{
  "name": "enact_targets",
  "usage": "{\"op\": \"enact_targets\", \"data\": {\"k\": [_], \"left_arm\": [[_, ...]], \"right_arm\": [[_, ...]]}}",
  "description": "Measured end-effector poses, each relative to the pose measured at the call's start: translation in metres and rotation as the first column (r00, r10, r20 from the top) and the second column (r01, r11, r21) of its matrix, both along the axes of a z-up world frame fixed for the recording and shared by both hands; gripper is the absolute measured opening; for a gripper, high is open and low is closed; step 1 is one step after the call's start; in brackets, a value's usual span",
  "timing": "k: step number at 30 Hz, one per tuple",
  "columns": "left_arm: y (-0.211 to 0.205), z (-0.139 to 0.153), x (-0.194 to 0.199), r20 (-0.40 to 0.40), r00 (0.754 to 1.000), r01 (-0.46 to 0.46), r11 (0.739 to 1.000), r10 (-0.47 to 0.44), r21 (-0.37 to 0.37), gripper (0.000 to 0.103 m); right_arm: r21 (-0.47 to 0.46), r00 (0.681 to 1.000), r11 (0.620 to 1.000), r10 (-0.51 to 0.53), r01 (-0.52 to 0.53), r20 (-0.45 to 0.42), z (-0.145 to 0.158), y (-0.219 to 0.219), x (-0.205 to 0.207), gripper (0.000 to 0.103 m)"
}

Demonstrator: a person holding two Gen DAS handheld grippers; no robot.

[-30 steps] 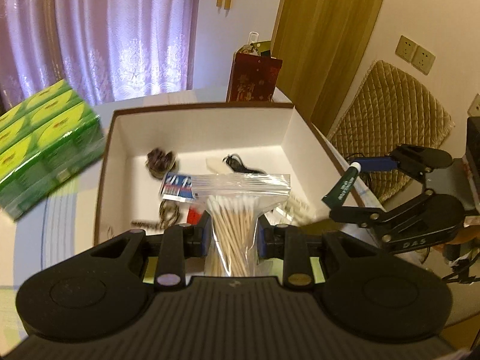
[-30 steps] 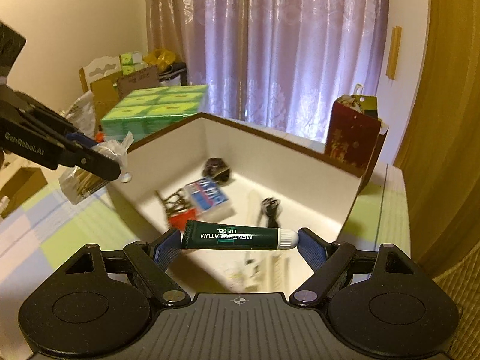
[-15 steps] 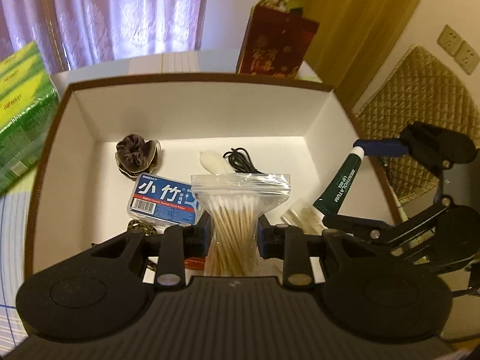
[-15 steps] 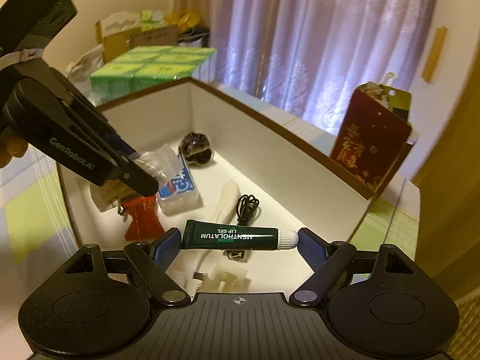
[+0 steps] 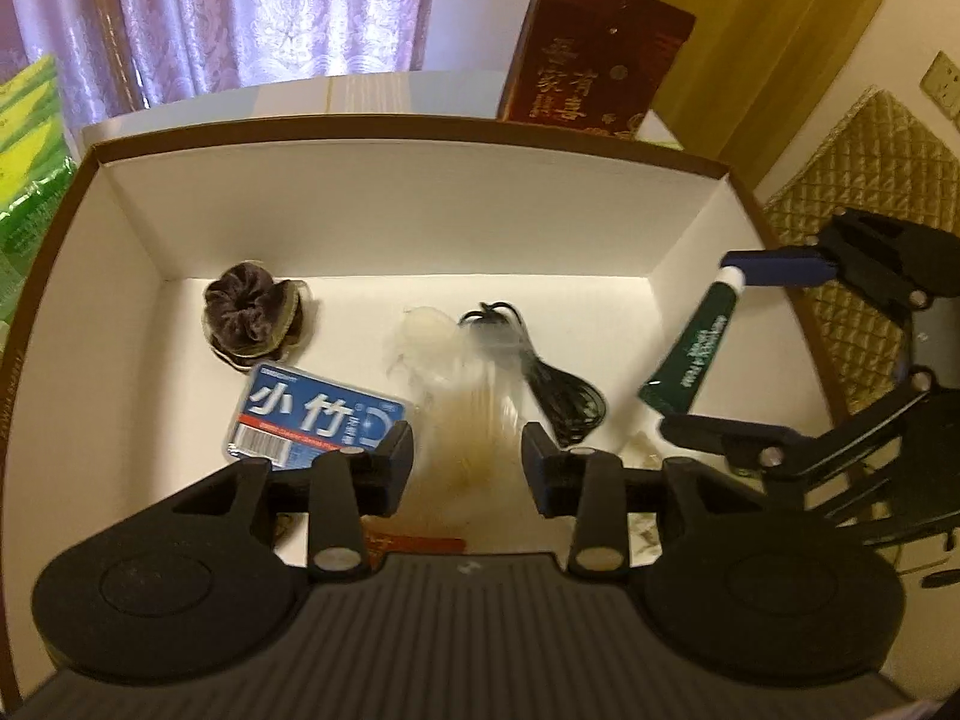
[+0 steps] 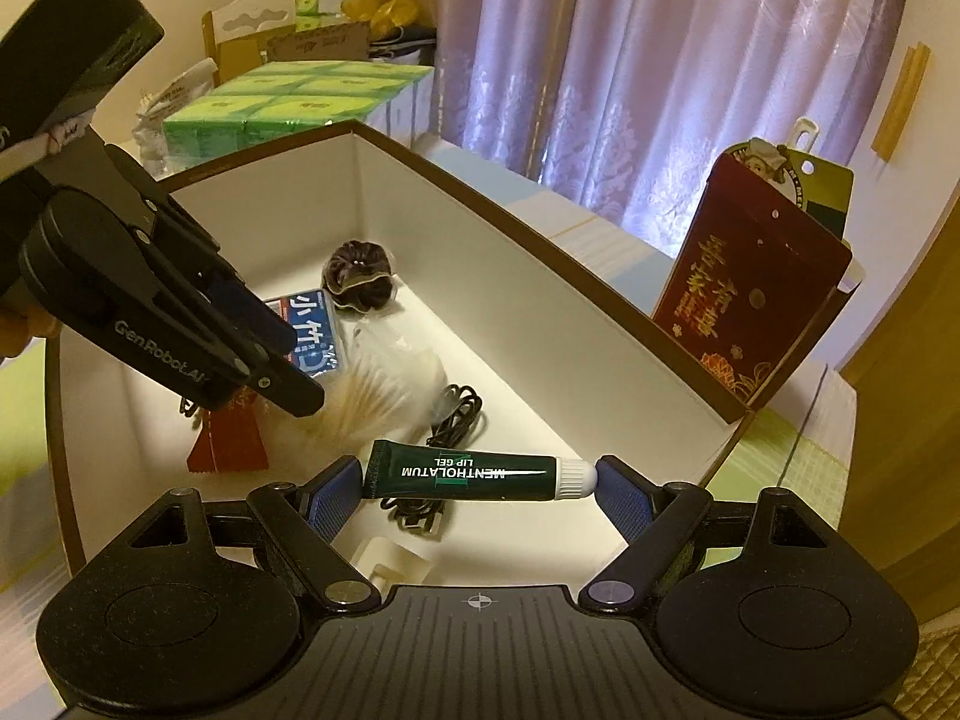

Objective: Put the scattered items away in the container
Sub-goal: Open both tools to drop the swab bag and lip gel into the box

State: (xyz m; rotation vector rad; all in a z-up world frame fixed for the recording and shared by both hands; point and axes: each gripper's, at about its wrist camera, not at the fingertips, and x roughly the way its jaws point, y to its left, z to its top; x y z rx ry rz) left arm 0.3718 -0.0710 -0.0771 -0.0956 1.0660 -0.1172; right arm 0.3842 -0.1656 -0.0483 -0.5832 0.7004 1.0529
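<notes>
The left tool (image 5: 467,459) is spread wide over the white box (image 5: 384,210) with nothing between its fingers. Half a second ago it was clamped on the bag of cotton swabs (image 5: 474,414); that bag is now out of the grip and smeared with motion blur just past the fingertips, so whether it's landed on the box floor can't be made out. The right tool (image 6: 477,483) is holding the green lip gel tube (image 6: 465,471) end to end, cap on the right pad, above the box's near right side, same grip as before.

Already in the box, near to far: a red packet (image 6: 228,444) partly hidden behind the left tool, a blue pack (image 5: 315,417), a black cable (image 5: 552,384), and a dark scrunchie (image 5: 249,312) by the back wall. The whitish thing next to the cable is too blurred to name.

Behind the box on the bench stands a red gift bag (image 6: 750,300), with green cartons (image 6: 288,96) off to the left and a purple curtain (image 6: 660,60) at the back.
</notes>
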Motion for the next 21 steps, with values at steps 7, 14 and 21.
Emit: {"op": "enact_targets", "data": {"k": [7,14,21], "left_arm": [[0.007,0.004,-0.001,0.008,1.0,0.003,1.0,-0.004,0.021,0.037],[0.016,0.013,-0.003,0.034,0.999,-0.004,0.998,0.002,0.056,0.039],[0.025,0.018,-0.007,0.051,0.998,-0.037,0.994,0.032,0.105,0.055]], "right_arm": [[-0.016,1.0,1.0,0.003,-0.003,0.001,-0.004,0.001,-0.001,0.086],[-0.031,1.0,0.999,-0.01,0.01,0.027,-0.005,0.004,-0.001,0.086],[-0.039,0.985,0.999,-0.002,0.009,0.172,-0.001,0.006,-0.008,0.087]]}}
